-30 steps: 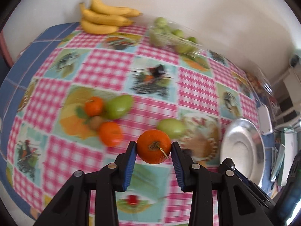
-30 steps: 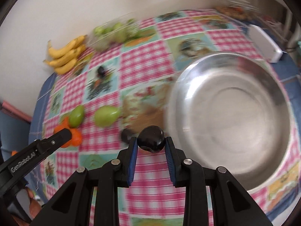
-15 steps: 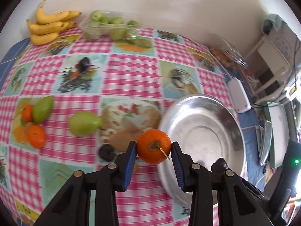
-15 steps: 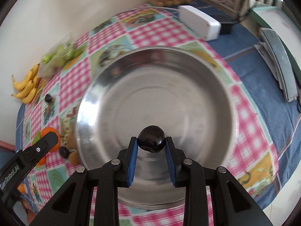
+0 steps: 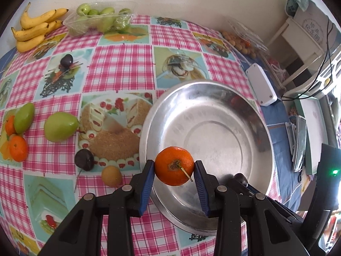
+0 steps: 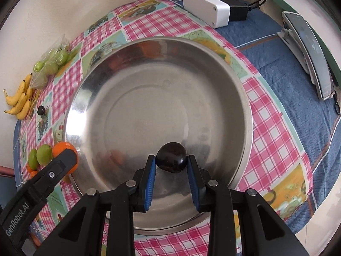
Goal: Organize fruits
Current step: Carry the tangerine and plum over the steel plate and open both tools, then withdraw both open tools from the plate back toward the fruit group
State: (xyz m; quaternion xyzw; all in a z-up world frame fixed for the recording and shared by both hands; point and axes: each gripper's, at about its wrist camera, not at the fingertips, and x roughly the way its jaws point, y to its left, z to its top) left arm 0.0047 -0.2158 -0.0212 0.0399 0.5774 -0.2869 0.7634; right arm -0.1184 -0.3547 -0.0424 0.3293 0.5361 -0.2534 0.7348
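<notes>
An orange point(image 5: 174, 166) was clamped in the left tongs point(image 5: 173, 171) over the steel bowl's point(image 5: 264, 132) near-left rim; a dark plum point(image 6: 171, 160) was clamped in the right tongs point(image 6: 171, 166) over its near inside. Tong handles were cut off below.

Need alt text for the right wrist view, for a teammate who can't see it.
The right gripper holds a dark plum over an empty steel bowl on a pink checked tablecloth. At left, the left gripper holds an orange by the bowl's rim.
</notes>
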